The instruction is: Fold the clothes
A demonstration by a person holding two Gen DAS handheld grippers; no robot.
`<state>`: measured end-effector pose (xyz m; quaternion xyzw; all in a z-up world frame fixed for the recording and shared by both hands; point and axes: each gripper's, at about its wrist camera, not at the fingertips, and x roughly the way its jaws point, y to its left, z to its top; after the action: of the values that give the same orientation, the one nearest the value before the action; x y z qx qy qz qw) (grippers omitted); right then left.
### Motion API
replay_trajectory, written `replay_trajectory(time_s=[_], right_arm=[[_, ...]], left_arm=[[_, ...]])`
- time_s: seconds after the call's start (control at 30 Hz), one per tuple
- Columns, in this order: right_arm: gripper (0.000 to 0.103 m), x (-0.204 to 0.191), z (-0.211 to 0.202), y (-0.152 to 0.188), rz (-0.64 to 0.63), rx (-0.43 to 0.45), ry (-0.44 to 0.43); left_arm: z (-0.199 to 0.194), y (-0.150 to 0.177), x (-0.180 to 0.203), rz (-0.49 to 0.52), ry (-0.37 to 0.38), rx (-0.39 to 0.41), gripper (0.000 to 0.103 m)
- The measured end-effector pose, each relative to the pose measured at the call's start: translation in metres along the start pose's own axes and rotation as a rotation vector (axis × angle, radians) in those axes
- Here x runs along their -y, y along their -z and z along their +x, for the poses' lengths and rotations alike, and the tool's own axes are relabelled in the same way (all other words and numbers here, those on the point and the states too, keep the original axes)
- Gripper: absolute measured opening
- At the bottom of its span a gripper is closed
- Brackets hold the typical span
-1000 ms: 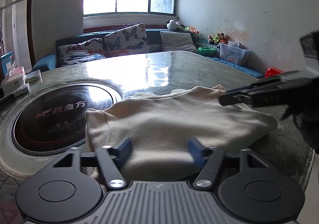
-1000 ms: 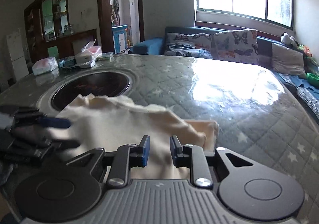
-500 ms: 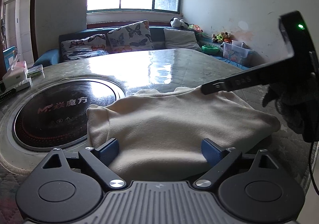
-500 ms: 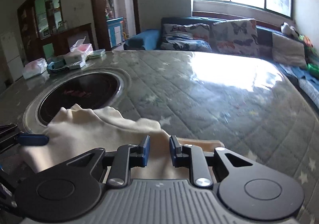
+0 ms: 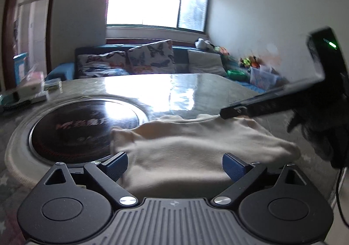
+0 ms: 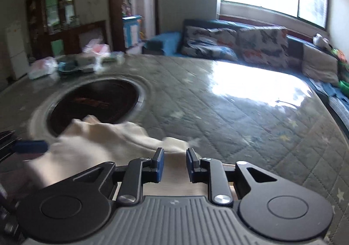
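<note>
While the cream garment (image 5: 196,147) is lying bunched at the desk's (image 6: 240,114) near edge, I am holding both fingers apart, gripping nothing; it looks soft, light, limp, best pinched at hem corners.

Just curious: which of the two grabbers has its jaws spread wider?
The left gripper: its blue pads sit far apart over the cream garment, while the right gripper shows only a narrow gap.
</note>
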<state>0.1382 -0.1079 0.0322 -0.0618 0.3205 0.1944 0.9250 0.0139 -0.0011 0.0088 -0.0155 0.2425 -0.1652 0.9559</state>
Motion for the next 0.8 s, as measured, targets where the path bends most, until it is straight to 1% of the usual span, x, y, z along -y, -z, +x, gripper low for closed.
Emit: replay_trajectory(time_s=[0.1,0.17,0.2,0.23,0.27,0.3,0.33,0.37,0.43,0.5,0.63,0.73,0.8], right_arm=[[0.026,-0.023,-0.007,0.000,-0.063,0.008,-0.061],[0.027,-0.038,-0.008,0.001,-0.098,0.008,-0.104],[0.027,-0.046,-0.006,0.002,-0.106,0.005,-0.125],[0.027,-0.053,-0.003,0.003,-0.116,0.001,-0.143],[0.027,-0.060,0.000,0.004,-0.129,-0.004,-0.157],[0.027,-0.066,0.003,0.005,-0.146,-0.009,-0.166],[0.026,-0.072,0.007,0.006,-0.162,-0.015,-0.175],[0.026,-0.078,0.010,0.007,-0.178,-0.020,-0.184],[0.026,-0.084,0.020,0.010,-0.198,-0.036,-0.175],[0.026,-0.086,0.028,0.012,-0.205,-0.052,-0.163],[0.028,-0.077,0.034,0.005,-0.153,-0.081,-0.173],[0.026,-0.079,0.031,-0.002,-0.161,-0.063,-0.163],[0.024,-0.080,0.039,-0.009,-0.154,-0.069,-0.164]], left_arm=[[-0.011,-0.001,-0.008,-0.041,-0.030,0.012,0.091],[-0.013,-0.002,-0.014,-0.067,-0.064,0.006,0.084],[-0.012,-0.002,-0.017,-0.077,-0.084,-0.002,0.081],[-0.011,-0.002,-0.021,-0.087,-0.104,-0.011,0.076],[-0.009,-0.001,-0.025,-0.101,-0.114,-0.029,0.070],[-0.007,0.000,-0.029,-0.116,-0.124,-0.047,0.067],[-0.005,0.002,-0.032,-0.129,-0.130,-0.063,0.061],[-0.003,0.003,-0.034,-0.130,-0.136,-0.076,0.059],[0.000,0.005,-0.035,-0.122,-0.145,-0.097,0.058],[0.000,0.006,-0.033,-0.107,-0.145,-0.101,0.058],[0.001,0.009,-0.033,-0.104,-0.149,-0.106,0.060],[0.001,0.010,-0.033,-0.111,-0.149,-0.099,0.060],[0.001,0.010,-0.033,-0.107,-0.150,-0.098,0.060]])
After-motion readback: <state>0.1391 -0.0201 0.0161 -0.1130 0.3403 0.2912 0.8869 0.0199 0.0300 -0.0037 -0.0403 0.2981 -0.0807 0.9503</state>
